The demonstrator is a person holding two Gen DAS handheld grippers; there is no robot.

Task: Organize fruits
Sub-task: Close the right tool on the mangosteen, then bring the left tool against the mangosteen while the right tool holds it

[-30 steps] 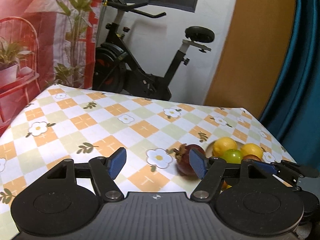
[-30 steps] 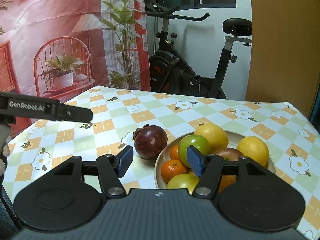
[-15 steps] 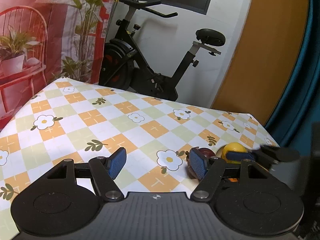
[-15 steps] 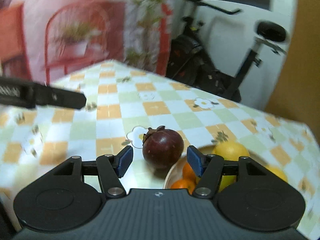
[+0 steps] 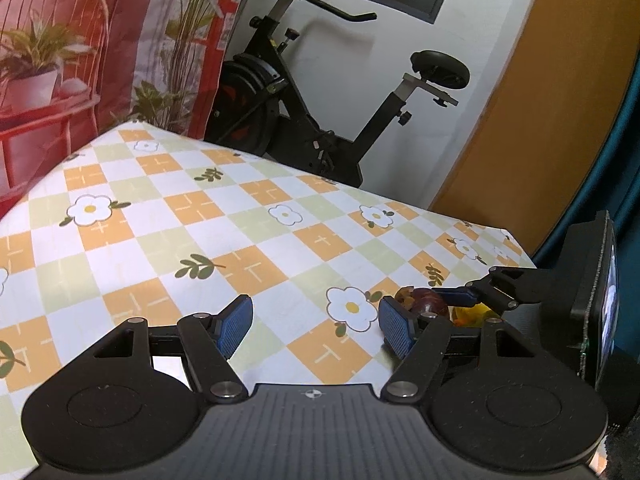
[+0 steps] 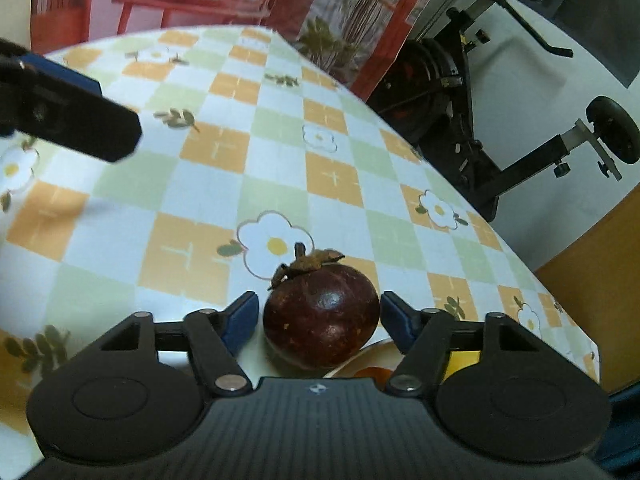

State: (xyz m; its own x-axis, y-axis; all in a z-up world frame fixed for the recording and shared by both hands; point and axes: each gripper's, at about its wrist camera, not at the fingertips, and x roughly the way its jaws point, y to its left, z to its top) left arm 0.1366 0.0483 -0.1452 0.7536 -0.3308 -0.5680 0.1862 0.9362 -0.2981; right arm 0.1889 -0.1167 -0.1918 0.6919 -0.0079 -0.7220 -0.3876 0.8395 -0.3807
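Observation:
A dark purple mangosteen [image 6: 322,326] sits on the checked tablecloth beside the rim of a cream fruit plate [image 6: 360,362]. My right gripper [image 6: 320,322] is open, its blue pads on either side of the mangosteen without touching it. Orange and yellow fruit on the plate show only as slivers under the right finger. In the left wrist view my left gripper [image 5: 316,326] is open and empty above the cloth; the mangosteen [image 5: 426,304] lies just beyond its right pad, with the right gripper's fingers [image 5: 486,288] reaching over it.
The table [image 5: 200,220] carries an orange, green and white flowered cloth. An exercise bike [image 5: 320,120] stands behind its far edge. A red printed backdrop hangs at the left, an orange wall and a teal curtain at the right.
My right gripper has moved left and down from over the plate until its open fingers flank the mangosteen. The left gripper has shifted slightly and stays open.

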